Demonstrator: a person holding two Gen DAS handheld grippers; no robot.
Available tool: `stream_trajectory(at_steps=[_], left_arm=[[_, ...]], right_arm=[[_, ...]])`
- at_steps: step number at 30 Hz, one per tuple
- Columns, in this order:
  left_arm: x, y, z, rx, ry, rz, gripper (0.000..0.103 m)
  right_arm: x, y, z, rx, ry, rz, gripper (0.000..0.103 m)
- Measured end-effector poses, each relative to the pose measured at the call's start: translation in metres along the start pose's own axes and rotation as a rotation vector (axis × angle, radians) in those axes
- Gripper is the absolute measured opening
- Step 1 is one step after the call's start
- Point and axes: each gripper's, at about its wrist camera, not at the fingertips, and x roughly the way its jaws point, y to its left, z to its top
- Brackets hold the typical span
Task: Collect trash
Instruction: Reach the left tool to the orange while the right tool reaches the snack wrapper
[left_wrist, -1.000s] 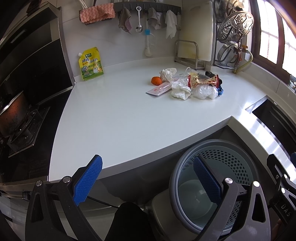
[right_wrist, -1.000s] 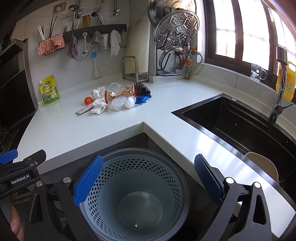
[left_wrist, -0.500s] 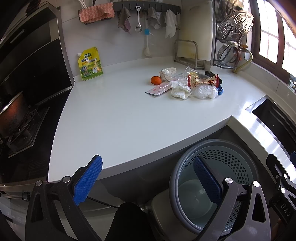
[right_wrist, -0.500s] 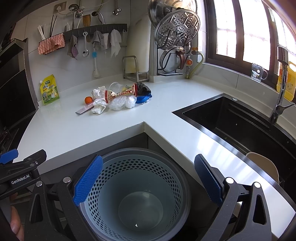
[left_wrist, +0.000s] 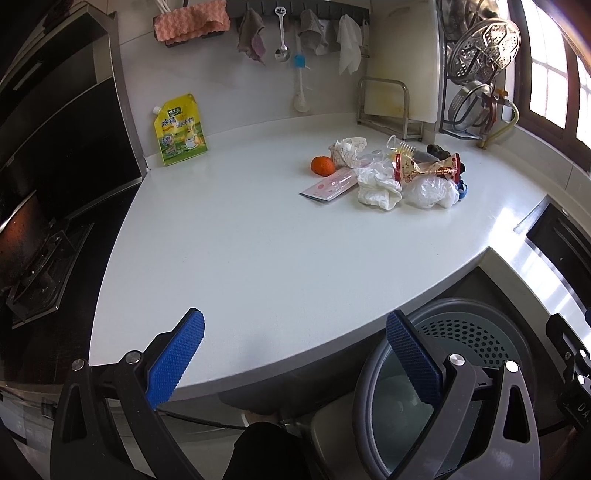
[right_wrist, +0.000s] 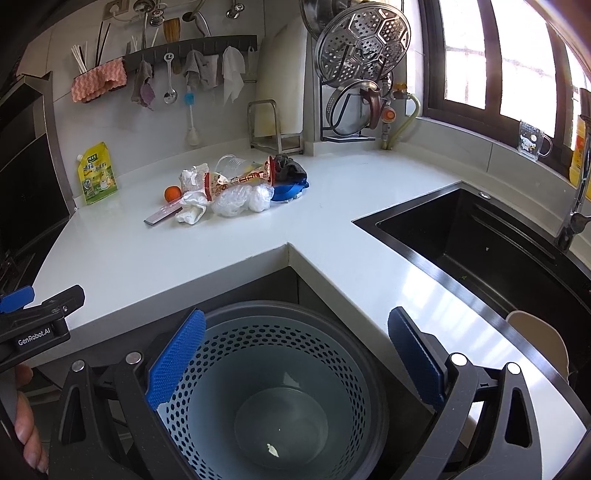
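Note:
A pile of trash lies on the white counter (left_wrist: 240, 258): an orange (left_wrist: 322, 165), crumpled white paper (left_wrist: 378, 184), a clear plastic bag (left_wrist: 428, 192), a red snack wrapper (left_wrist: 424, 168) and a flat pink packet (left_wrist: 330, 185). The pile also shows in the right wrist view, with the plastic bag (right_wrist: 240, 199) in front. A grey perforated trash bin (right_wrist: 273, 387) stands on the floor below the counter corner, nearly empty. My left gripper (left_wrist: 295, 354) is open and empty over the counter's front edge. My right gripper (right_wrist: 295, 354) is open and empty above the bin.
A yellow pouch (left_wrist: 180, 129) leans on the back wall. A black stove (left_wrist: 33, 251) is at the left. A dark sink (right_wrist: 491, 240) with a tap is at the right. A metal rack (left_wrist: 388, 107) and hanging utensils stand behind the pile.

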Motion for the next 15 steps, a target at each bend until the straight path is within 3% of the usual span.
stream_trajectory(at_steps=[15], left_arm=[[0.078, 0.002, 0.078, -0.021, 0.000, 0.006, 0.097]], right_arm=[[0.088, 0.004, 0.090, -0.043, -0.025, 0.015, 0.095]])
